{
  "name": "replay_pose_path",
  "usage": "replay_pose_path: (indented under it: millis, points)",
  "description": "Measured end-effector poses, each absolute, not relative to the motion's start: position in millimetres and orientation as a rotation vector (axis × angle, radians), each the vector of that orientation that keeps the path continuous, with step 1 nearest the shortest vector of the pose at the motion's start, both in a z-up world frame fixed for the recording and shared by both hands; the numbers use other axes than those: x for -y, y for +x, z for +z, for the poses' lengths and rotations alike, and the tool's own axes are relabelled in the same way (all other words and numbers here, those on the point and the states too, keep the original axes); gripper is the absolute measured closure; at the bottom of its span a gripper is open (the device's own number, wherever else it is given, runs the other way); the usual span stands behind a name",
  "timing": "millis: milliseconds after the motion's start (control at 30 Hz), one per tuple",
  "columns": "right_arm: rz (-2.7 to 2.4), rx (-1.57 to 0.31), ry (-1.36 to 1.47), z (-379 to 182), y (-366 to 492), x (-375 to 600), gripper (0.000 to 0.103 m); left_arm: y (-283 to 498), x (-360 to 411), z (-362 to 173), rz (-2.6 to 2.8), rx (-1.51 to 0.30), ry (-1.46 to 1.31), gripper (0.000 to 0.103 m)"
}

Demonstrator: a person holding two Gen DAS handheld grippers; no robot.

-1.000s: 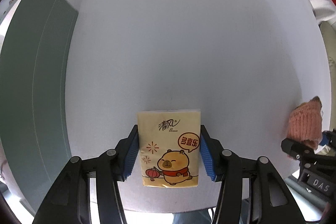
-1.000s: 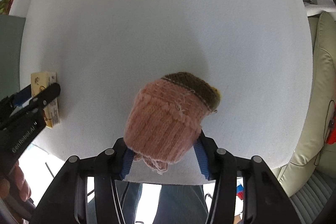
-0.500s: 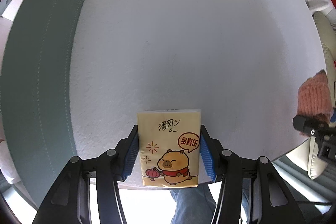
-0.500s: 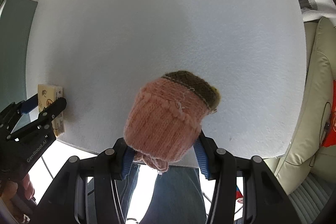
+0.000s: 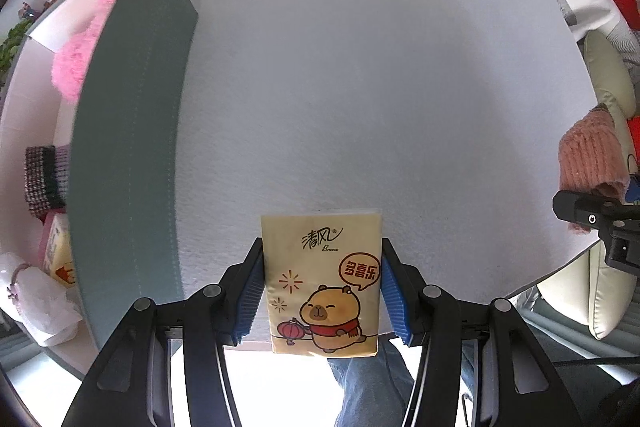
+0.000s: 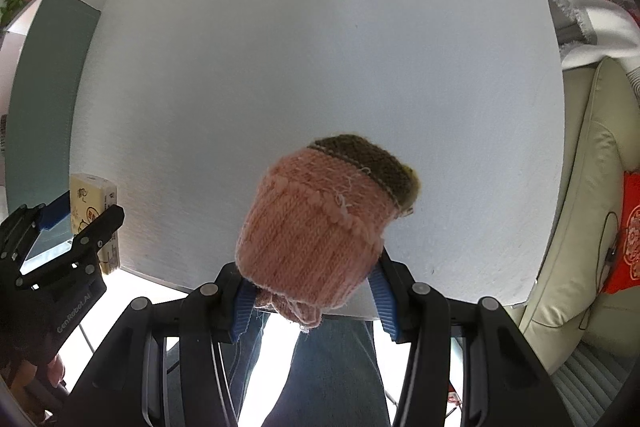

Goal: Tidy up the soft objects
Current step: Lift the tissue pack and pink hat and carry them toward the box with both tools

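Meanwhile my left tool (image 5: pixel 322 293), clamped on the tissue pack (image 5: pixel 322 283), drifted toward the green box (image 5: pixel 128 163); my right tool (image 6: pixel 308 291), gripping the knit mitten (image 6: pixel 320 227), rose off the desk (image 6: pixel 320 47) — both ready for binning.

Box (image 5: pixel 120 155) contents partly hidden, blurry

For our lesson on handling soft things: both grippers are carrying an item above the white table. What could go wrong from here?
1. The pink knitted item bulges well beyond the right gripper, pinched only at its lower end; it might slip or sag out.
2. The tissue pack in the left gripper could clip the green box wall on the way in.
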State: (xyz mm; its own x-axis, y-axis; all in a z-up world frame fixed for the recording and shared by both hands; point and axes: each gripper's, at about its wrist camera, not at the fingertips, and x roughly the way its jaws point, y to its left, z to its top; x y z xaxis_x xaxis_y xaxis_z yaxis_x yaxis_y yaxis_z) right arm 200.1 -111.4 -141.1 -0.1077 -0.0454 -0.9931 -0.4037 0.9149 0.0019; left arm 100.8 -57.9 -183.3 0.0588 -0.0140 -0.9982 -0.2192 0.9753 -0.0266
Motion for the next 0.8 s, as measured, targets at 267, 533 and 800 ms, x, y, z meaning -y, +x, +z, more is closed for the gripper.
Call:
replay_pose_path:
  millis: [267, 533, 800]
  points:
    - [0.325, -1.622, -0.375, -135.0, 178.5, 116.4, 0.049, 83.9, 52.5, -178.1, 0.176, -1.469, -0.219, 0.049]
    - [0.344, -1.588, -0.42, -125.0, 166.3, 107.2, 0.049, 64.4, 44.1, -168.4, 0.202, -1.431, -0.253, 0.049]
    - [0.376, -1.557, -0.478, -116.7, 148.8, 91.7, 0.049, 50.3, 30.9, -149.1, 0.231, -1.392, -0.289, 0.049]
